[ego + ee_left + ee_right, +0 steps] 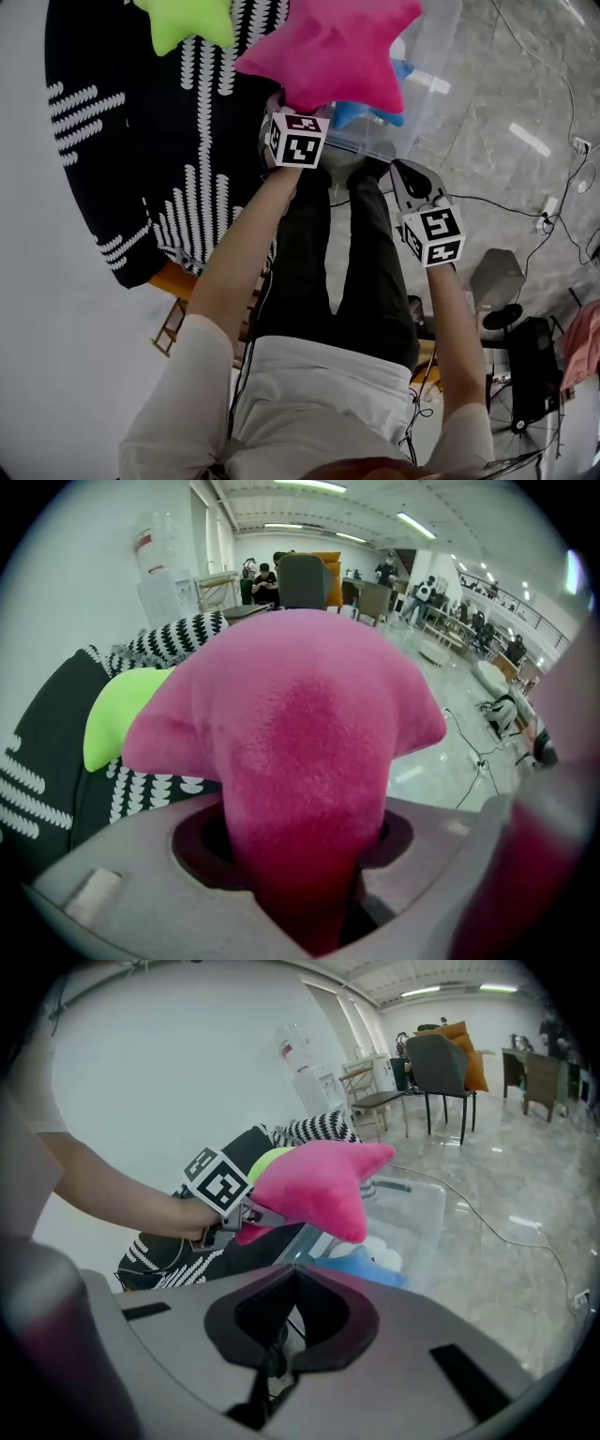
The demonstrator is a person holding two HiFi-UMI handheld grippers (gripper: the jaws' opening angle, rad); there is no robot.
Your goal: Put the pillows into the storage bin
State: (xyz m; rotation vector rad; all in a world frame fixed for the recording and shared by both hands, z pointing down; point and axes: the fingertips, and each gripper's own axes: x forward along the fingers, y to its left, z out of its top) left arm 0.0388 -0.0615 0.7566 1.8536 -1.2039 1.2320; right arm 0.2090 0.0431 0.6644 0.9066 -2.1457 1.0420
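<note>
A pink star pillow [337, 47] hangs above the clear storage bin [433, 86], one of its points clamped in my left gripper [281, 105]. In the left gripper view the pink pillow [300, 724] fills the middle and runs down between the jaws. A blue pillow [371, 112] and something white lie inside the bin. A green star pillow [187, 21] rests on the black-and-white patterned seat [141, 141]. My right gripper [405, 173] hovers near the bin's near side, shut and empty; its view shows the pink pillow [319, 1194], the bin [422, 1208] and the blue pillow [361, 1265].
The patterned seat stands left of the bin. Cables [506, 208] trail over the shiny grey floor to the right. A fan and dark gear [525, 366] sit at the lower right. Chairs and desks [441, 1063] stand far off in the room.
</note>
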